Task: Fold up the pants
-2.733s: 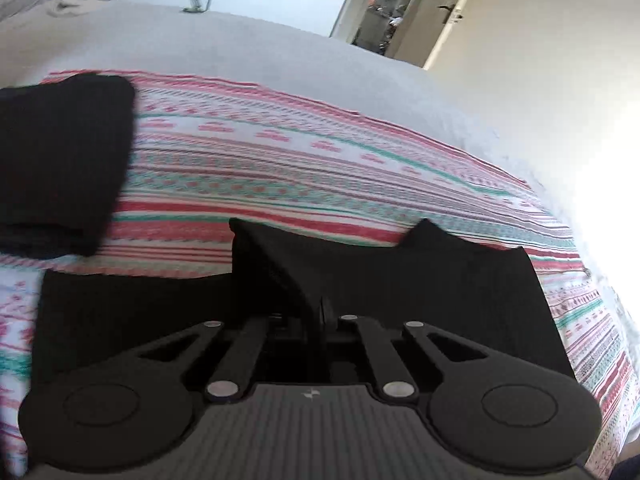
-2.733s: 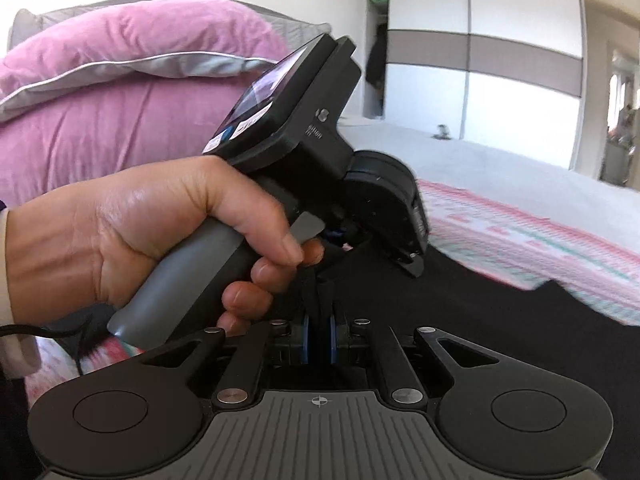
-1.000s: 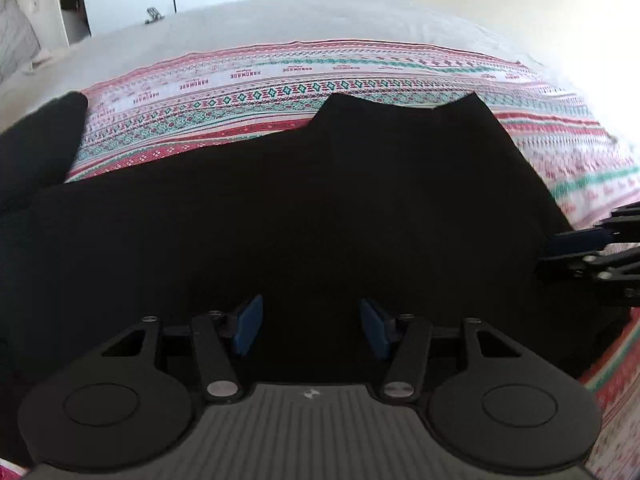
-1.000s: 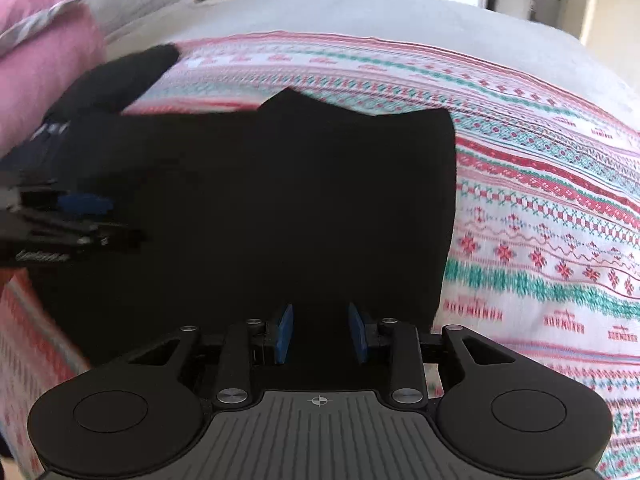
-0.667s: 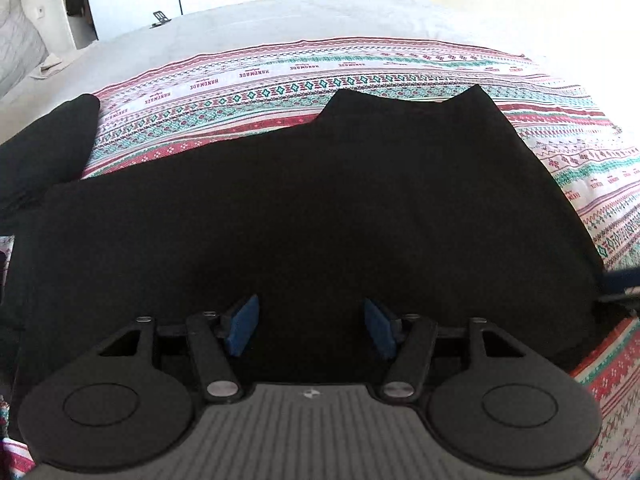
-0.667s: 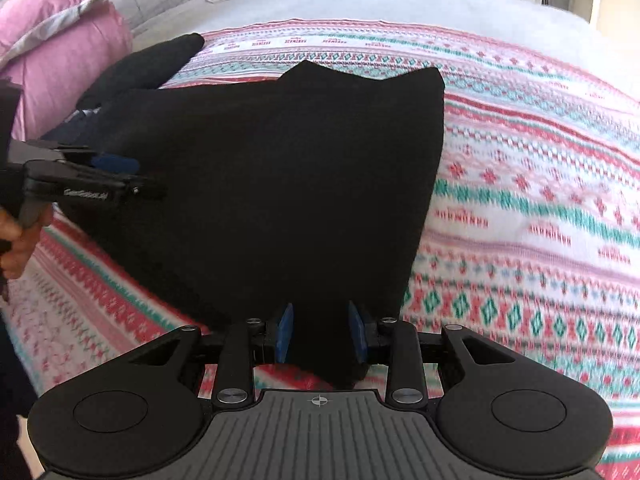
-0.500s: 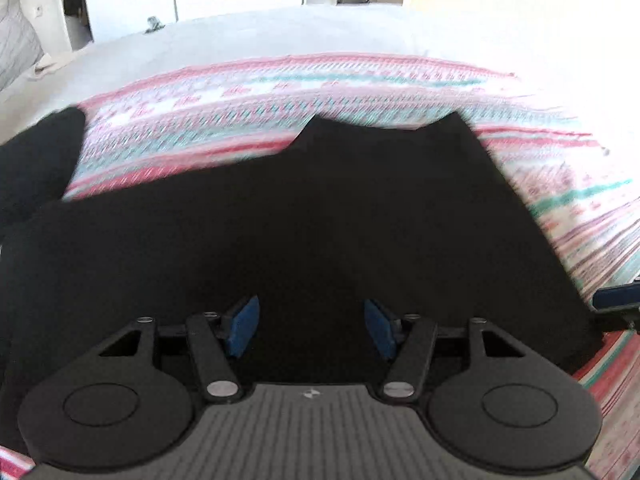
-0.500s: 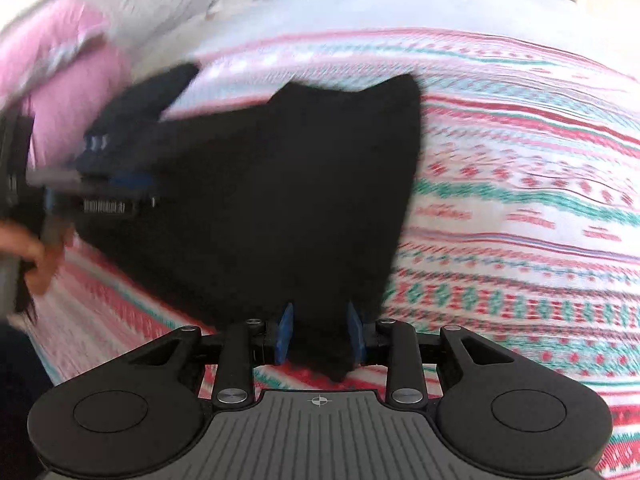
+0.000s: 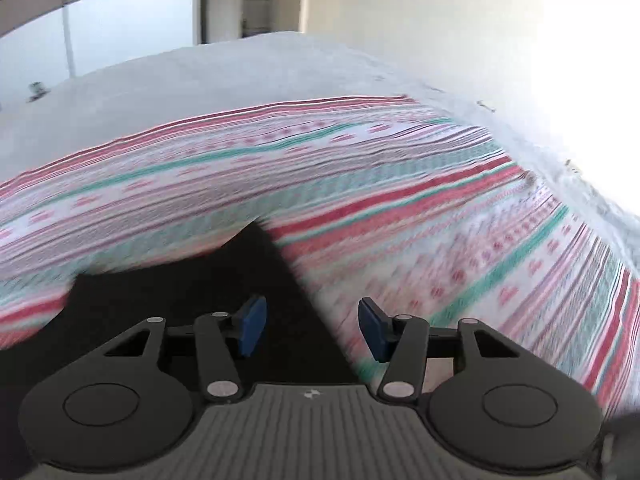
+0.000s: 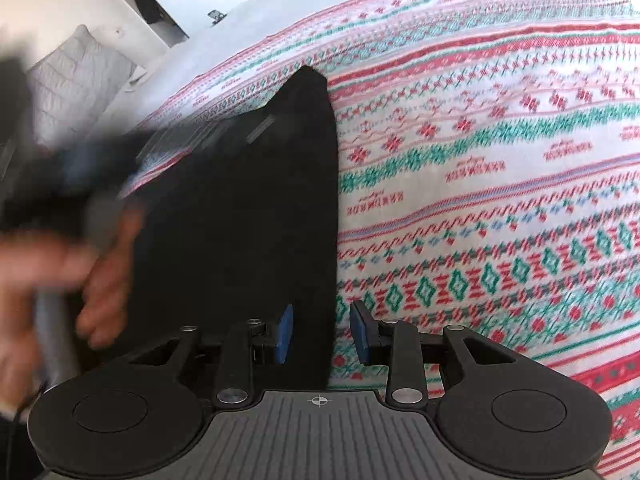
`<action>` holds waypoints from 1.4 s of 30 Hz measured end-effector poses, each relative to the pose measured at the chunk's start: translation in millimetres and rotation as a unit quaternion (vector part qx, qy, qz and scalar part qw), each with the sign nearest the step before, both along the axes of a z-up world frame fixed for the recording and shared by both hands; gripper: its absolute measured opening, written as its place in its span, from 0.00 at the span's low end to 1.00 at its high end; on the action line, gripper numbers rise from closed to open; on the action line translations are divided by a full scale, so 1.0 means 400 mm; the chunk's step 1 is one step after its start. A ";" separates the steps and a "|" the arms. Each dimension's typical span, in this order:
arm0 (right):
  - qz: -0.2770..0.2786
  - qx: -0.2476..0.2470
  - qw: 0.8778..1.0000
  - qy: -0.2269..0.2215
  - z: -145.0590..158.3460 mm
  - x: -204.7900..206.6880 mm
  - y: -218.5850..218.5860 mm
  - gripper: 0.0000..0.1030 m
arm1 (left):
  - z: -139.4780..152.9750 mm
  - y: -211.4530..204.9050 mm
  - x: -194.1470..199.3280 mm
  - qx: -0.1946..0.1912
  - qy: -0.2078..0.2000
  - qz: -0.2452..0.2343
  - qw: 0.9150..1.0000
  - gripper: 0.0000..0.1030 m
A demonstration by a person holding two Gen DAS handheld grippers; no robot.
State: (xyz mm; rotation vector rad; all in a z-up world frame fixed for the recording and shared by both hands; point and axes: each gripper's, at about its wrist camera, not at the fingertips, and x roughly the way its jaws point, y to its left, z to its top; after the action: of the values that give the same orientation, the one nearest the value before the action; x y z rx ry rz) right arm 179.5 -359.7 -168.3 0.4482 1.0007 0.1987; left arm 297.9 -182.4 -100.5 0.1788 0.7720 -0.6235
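The black pants [image 9: 192, 308] lie flat on a striped red, green and white blanket [image 9: 440, 216]. In the left wrist view they fill only the lower left. Their right edge runs between the jaws of my left gripper [image 9: 312, 330], which are closing but touch no cloth. In the right wrist view the pants [image 10: 248, 208] take up the left-centre, and their straight right edge passes between the blue pads of my right gripper [image 10: 323, 336]. That gripper is open and hovers over the near corner. A blurred hand [image 10: 108, 264] with the other gripper is at the far left, over the pants.
The blanket [image 10: 480, 184] lies on a white bedspread [image 9: 240, 80]. A grey quilted pillow [image 10: 76, 84] leans at the head of the bed. Wardrobe doors [image 9: 120, 28] and a doorway stand beyond the bed, with a bright wall on the right.
The left wrist view has swung right: the pants slid from filling the view to the lower left. The right gripper has rolled, and the hand with the other gripper has come nearer in its view.
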 end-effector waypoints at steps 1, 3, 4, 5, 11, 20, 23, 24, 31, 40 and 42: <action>0.003 0.001 1.000 0.000 0.001 -0.004 0.004 0.31 | -0.009 -0.031 0.029 -0.001 0.007 0.000 1.000 0.50; 0.009 0.010 1.000 0.001 0.005 -0.014 0.012 0.31 | -0.035 -0.074 0.086 0.008 0.013 0.005 1.000 0.49; 0.009 0.014 1.000 0.003 0.002 -0.019 0.012 0.31 | -0.054 -0.092 0.116 0.016 0.017 0.009 1.000 0.47; 0.009 0.016 1.000 0.004 0.001 -0.022 0.011 0.31 | -0.075 -0.104 0.141 0.021 0.027 0.010 0.999 0.46; -0.011 0.033 0.999 0.007 0.000 -0.034 -0.028 0.29 | -0.063 -0.102 0.165 -0.034 0.033 0.016 0.999 0.46; -0.053 0.116 0.992 0.012 -0.002 -0.059 -0.095 0.31 | -0.046 -0.165 0.076 0.138 -0.023 -0.005 0.990 0.48; -0.039 0.119 0.992 0.025 -0.019 -0.063 -0.073 0.31 | -0.101 -0.219 0.049 0.217 -0.054 -0.003 0.975 0.31; -0.035 0.116 0.992 0.027 -0.024 -0.062 -0.065 0.31 | -0.114 -0.225 0.047 0.225 -0.056 0.000 0.973 0.08; -0.035 0.128 0.991 0.028 -0.033 -0.068 -0.069 0.31 | -0.050 -0.138 0.062 0.144 -0.041 0.046 0.988 0.01; -0.037 0.128 0.991 -0.022 -0.034 -0.055 -0.028 0.31 | 0.074 0.063 0.103 0.010 -0.027 0.121 0.992 0.01; -0.029 0.113 0.992 -0.049 -0.019 -0.050 -0.010 0.29 | 0.084 0.096 0.117 -0.010 -0.019 0.134 0.991 0.01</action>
State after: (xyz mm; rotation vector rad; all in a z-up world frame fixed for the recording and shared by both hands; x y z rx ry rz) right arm 159.7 -363.8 -176.0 0.6674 0.8715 0.2799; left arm 344.5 -144.0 -66.9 0.0667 0.7369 -0.3713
